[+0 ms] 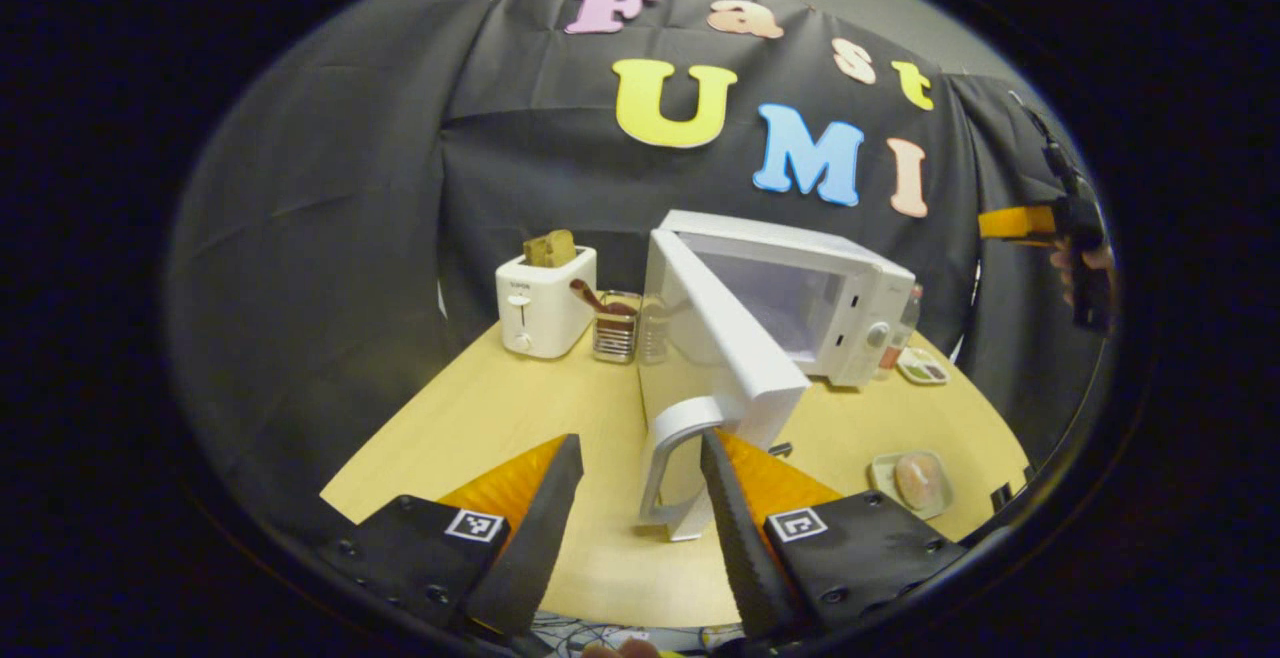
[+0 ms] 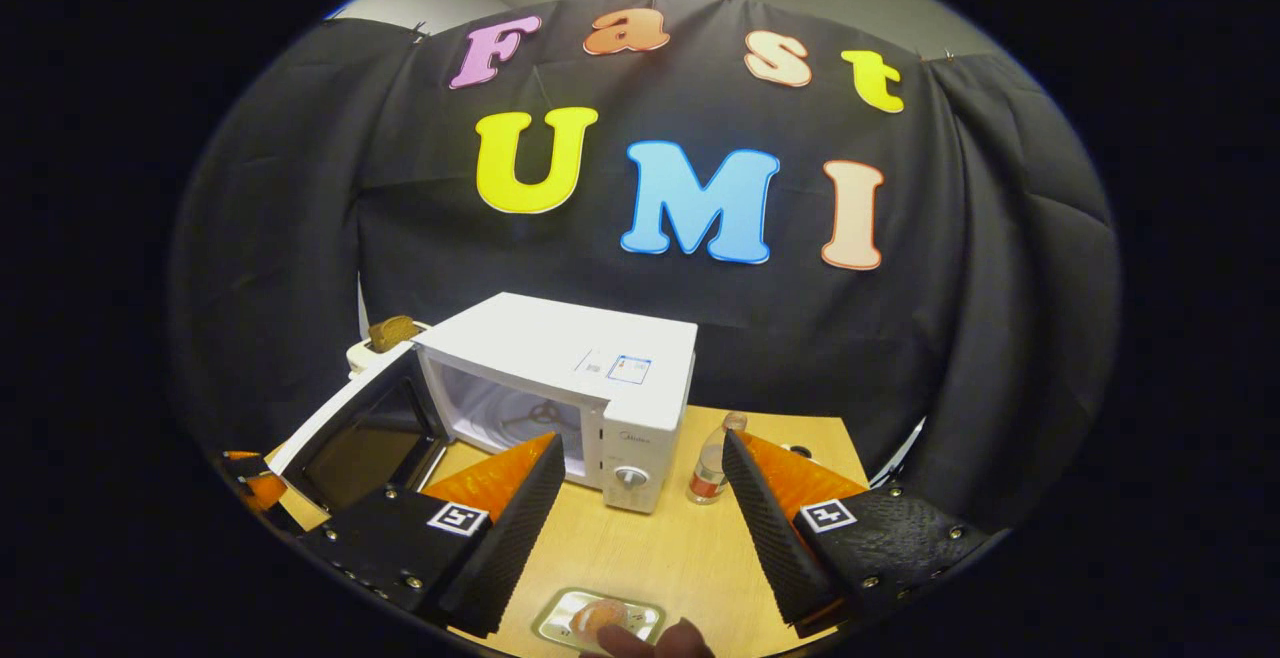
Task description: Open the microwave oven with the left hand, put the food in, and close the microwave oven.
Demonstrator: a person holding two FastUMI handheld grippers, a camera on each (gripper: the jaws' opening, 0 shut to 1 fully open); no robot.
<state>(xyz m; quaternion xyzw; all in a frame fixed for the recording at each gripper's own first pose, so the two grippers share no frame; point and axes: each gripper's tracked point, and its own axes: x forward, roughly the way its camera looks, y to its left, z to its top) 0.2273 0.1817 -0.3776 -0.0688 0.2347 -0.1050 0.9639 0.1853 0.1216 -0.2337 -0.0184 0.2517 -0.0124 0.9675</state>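
White box-shaped microwave oven [image 1: 800, 298] stands door [image 1: 725, 338] open; left gripper [image 1: 640, 483] fingers spread around its handle [image 1: 672, 458]. Right gripper [image 2: 640, 488] fingers spread, bun tray [image 2: 598, 620] at six o'clock.

Off-task clutter: a white toaster [image 1: 544, 300] with a slice of toast [image 1: 550, 248] sticking out the top sits on the wooden table [image 1: 480, 418], well ahead and a bit left of the left tongs. Just right of it there's a clear glass holder [image 1: 615, 330] with something brown in it. From the right tongs, a small bottle [image 2: 709, 466] stands straight ahead between the fingers.
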